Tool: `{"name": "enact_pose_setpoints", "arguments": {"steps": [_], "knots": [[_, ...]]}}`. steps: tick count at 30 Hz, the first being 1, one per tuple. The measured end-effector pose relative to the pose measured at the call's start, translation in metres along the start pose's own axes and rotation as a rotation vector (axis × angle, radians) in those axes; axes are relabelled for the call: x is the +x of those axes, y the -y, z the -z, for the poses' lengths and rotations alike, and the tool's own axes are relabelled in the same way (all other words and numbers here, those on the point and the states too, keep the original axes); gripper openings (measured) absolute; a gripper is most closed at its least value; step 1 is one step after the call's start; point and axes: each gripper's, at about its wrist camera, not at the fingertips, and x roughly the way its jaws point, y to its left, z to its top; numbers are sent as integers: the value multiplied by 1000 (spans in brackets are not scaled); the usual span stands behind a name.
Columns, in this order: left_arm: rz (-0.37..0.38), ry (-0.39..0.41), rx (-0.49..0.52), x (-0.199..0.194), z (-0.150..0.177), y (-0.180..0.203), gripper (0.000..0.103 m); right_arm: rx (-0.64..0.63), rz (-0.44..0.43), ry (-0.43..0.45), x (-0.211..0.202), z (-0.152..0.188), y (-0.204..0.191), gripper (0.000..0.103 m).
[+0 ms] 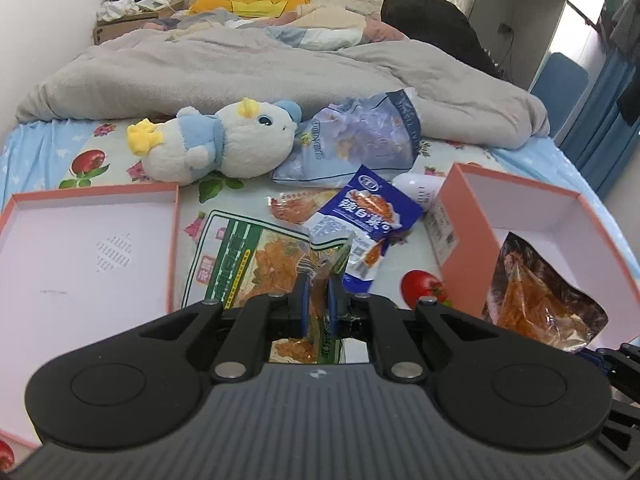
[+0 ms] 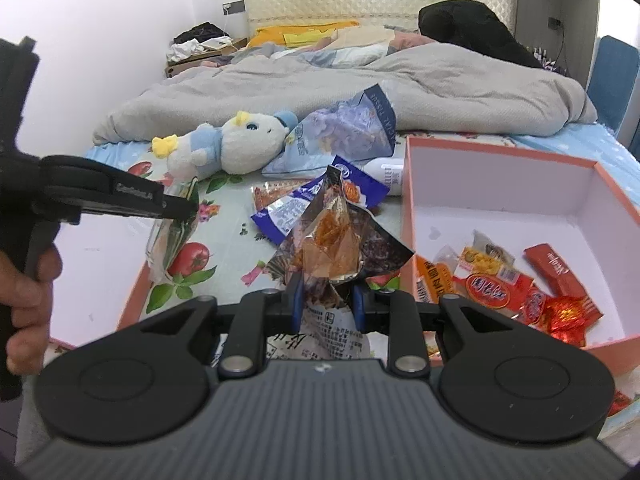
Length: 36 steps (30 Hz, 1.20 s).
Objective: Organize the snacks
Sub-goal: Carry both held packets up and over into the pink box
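- In the left wrist view, our left claw [image 1: 318, 294] sits at lower centre, its blue pads nearly together and pinching the edge of a green snack bag [image 1: 256, 258] that hangs over the flowered bed sheet [image 1: 408, 240].
- The right wrist view shows the same claw [image 2: 188, 210] at mid left, with the green bag [image 2: 170, 236] dangling from it and a hand [image 2: 28, 300] on its grip at the left edge.
- Our right claw [image 2: 328, 294] grips a crumpled dark foil snack bag [image 2: 332, 246] at lower centre of its view; the bag stands up between the pads.
- The left wrist view catches that foil bag [image 1: 536, 296] at lower right, in front of the pink box.
- The pink box [image 2: 500, 152] fills the right of the right wrist view; red and orange sweets [image 2: 492, 286] lie in its lower part.
- A pink lid [image 1: 96, 194] lies open-side up at the left of the left wrist view.
- A blue snack packet [image 1: 360, 216] lies on the sheet at centre, between lid and box.
- Behind it rest a plush toy [image 1: 224, 140] and a pale blue tissue pack [image 1: 356, 140], with a grey blanket [image 1: 240, 64] across the upper frame.
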Motion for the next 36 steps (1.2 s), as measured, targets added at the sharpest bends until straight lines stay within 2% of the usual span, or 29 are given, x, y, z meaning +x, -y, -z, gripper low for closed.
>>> {"name": "enact_pose_setpoints", "arguments": {"steps": [11, 18, 27, 36], "knots": [[70, 9, -64, -38, -20, 32, 11, 15, 44, 54, -31, -33, 29, 27], [110, 61, -22, -62, -53, 72, 11, 36, 80, 109, -51, -63, 57, 27], [176, 104, 33, -75, -96, 134, 11, 61, 102, 151, -65, -97, 92, 27], [249, 129, 89, -65, -121, 199, 11, 107, 153, 174, -62, -111, 147, 28]]}}
